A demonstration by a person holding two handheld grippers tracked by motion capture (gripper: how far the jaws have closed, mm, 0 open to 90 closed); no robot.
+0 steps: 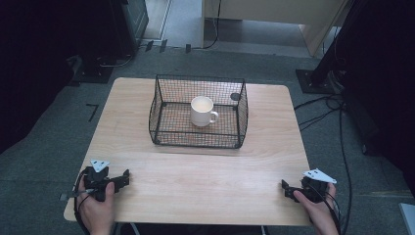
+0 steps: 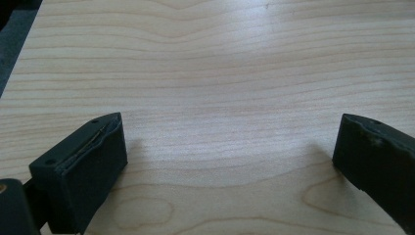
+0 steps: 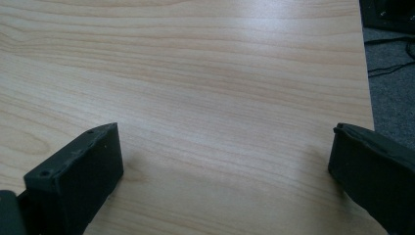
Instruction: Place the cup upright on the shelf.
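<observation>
Mug (image 1: 202, 111), white, stands upright inside the black wire basket (image 1: 161, 98) at the far middle of the wooden table (image 1: 205, 171), handle turned to the right. Left gripper (image 1: 121, 177) rests at the near left corner, held in a hand (image 1: 98, 208); its jaws stand wide apart over bare wood, grasping nothing. Right gripper (image 1: 288, 190) sits at the near right corner, likewise spread and holding nothing. Both are well apart from the basket.
</observation>
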